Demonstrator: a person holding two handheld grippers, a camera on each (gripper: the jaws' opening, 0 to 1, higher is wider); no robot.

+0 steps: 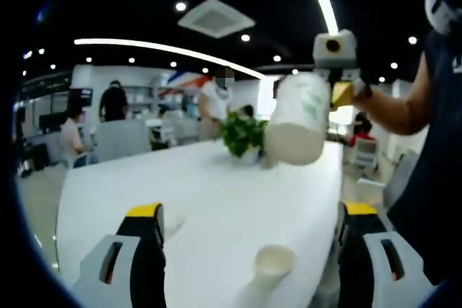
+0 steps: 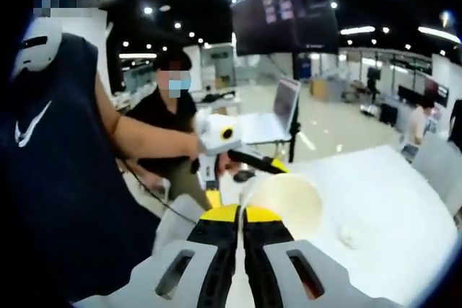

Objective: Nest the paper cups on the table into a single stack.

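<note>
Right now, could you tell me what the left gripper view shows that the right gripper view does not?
Left gripper view alone: a second paper cup standing on the table between the open left gripper, and a potted plant further along.

Right gripper view alone: a laptop on a stand, a large dark screen overhead, and the held paper cup's open mouth.

Both: the white table and the paper cup clamped by the right gripper.

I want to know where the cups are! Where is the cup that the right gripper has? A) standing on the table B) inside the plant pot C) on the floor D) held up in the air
D. The left gripper view shows the right gripper holding the paper cup above the table.
</note>
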